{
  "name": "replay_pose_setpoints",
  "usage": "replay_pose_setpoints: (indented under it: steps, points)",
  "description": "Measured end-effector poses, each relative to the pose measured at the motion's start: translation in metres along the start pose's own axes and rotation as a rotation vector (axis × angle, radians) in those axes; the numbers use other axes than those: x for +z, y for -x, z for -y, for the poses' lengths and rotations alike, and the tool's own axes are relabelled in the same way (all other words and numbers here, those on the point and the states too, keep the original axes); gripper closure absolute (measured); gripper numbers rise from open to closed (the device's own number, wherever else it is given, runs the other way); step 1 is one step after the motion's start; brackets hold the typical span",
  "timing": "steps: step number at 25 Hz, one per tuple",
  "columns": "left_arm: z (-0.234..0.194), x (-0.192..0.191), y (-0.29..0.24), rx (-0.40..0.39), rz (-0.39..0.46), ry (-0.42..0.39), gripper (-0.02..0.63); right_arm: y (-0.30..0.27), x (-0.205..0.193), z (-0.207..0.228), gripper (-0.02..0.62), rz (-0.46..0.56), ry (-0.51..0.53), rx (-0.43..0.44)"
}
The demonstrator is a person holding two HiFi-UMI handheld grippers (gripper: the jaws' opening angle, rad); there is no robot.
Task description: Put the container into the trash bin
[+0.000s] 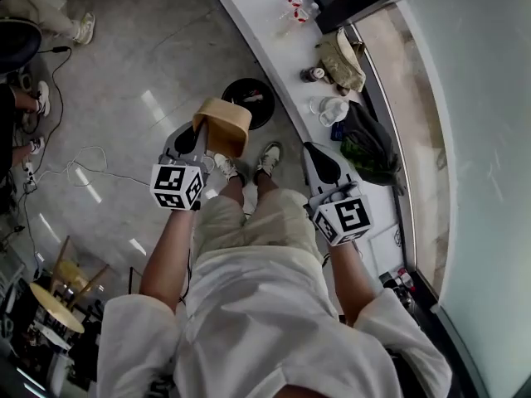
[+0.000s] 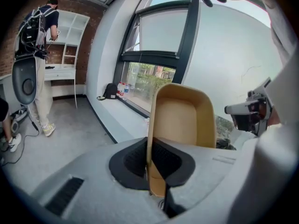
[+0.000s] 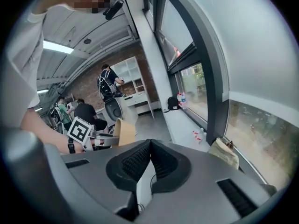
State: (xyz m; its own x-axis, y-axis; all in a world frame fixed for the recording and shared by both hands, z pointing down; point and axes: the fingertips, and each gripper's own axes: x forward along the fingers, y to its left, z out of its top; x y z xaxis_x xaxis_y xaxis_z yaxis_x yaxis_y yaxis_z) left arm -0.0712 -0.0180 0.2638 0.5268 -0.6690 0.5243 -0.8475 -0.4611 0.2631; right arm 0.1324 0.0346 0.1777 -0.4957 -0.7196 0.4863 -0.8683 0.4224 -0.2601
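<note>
Container [image 1: 222,125]: a tan paper tub, open-topped and apparently empty, which we hold off the floor in the left gripper [image 1: 189,139]. In the left gripper view the black pads are clamped on one side wall of the tub, one pad inside and one outside, and the tub stands up from the jaws against the window. The right gripper [image 1: 320,161] carries nothing; its own view shows its pads pressed together with only floor visible beyond them.

We judge the task to be partway through. The tub is picked up and gripped, but it is not yet in the trash bin [image 1: 250,99], a round black bin on the grey floor beside the white ledge [image 1: 257,23], ahead of our shoes. In the head view the tub overlaps the bin's near edge. Lining it up over the opening and letting go remain to be done.

The tub covers part of the bin's rim. What lies in the bin is too small to tell. Neither gripper view shows the bin.
</note>
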Motion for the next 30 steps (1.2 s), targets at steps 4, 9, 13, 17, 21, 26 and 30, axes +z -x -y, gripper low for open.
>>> replay_pose_setpoints:
  steps: [4, 9, 13, 17, 21, 26, 30]
  points:
    - [-0.008, -0.058, -0.037, 0.014, -0.08, 0.036, 0.584, -0.031, -0.04, 0.001, 0.594, -0.067, -0.015, 0.04]
    - [-0.023, -0.118, -0.083, 0.023, -0.164, 0.037, 0.584, -0.056, -0.095, 0.008, 0.594, -0.14, -0.052, 0.067]
    - [-0.042, -0.172, -0.117, 0.019, -0.257, 0.003, 0.584, -0.069, -0.141, 0.008, 0.594, -0.187, -0.105, 0.056]
    - [-0.06, -0.218, -0.154, 0.015, -0.321, -0.055, 0.584, -0.091, -0.18, 0.01, 0.594, -0.204, -0.112, 0.074]
    - [-0.072, -0.255, -0.181, 0.025, -0.367, -0.079, 0.583, -0.109, -0.202, 0.018, 0.594, -0.199, -0.11, 0.082]
    - [-0.082, -0.287, -0.209, 0.047, -0.403, -0.102, 0.583, -0.124, -0.223, 0.03, 0.594, -0.195, -0.104, 0.092]
    - [-0.082, -0.311, -0.23, 0.048, -0.433, -0.129, 0.583, -0.133, -0.241, 0.042, 0.594, -0.202, -0.096, 0.097]
